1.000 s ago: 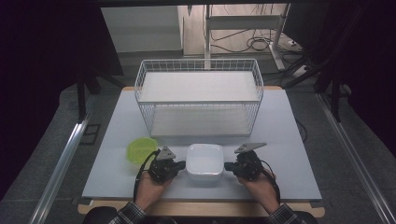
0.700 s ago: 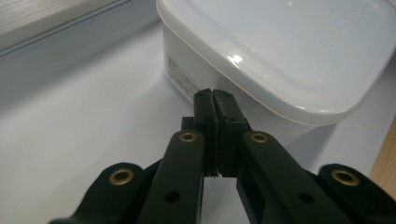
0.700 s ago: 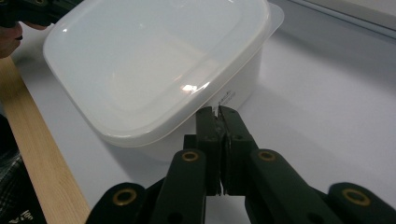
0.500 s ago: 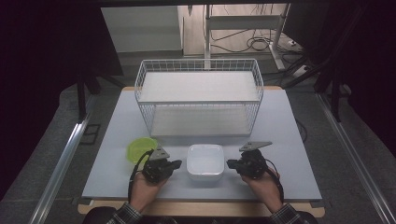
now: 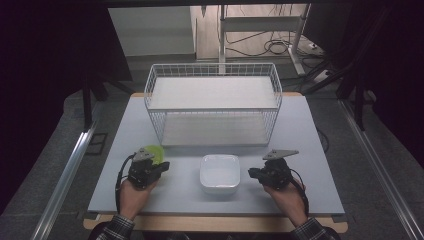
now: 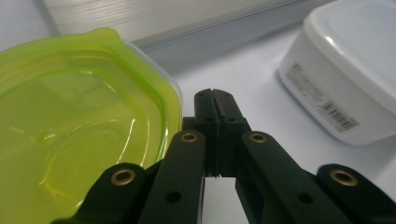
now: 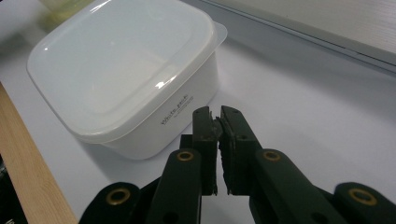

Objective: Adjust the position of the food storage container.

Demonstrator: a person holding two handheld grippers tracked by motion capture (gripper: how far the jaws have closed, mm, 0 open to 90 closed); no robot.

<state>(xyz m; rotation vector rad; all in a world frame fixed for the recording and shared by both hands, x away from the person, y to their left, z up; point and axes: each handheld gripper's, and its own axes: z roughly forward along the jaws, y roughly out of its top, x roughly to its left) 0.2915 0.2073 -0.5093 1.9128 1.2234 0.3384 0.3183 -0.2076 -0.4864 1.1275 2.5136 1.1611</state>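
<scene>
Both grippers have been drawn back toward the near edge of the table since a second ago, away from the white container, which lies between them as before. In the high view the left gripper is held in the person's left hand just beside the green lid, part of which is covered by the gripper's grey plate. The right gripper is held in the right hand just to the right of the container, apart from it.

In the left gripper view the jaws are seen pressed together with nothing between them, their tips just beside the rim of the green lid; whether they touch it cannot be told. The lid is cut off at the left and bottom edges. A corner of the container is seen at the right, with a barcode too small to read.

In the right gripper view the jaws are closed on nothing, with a thin slit left between the pads. The container lies just ahead; the small print on its side is illegible. A wire basket stands well behind, farther up the table.
</scene>
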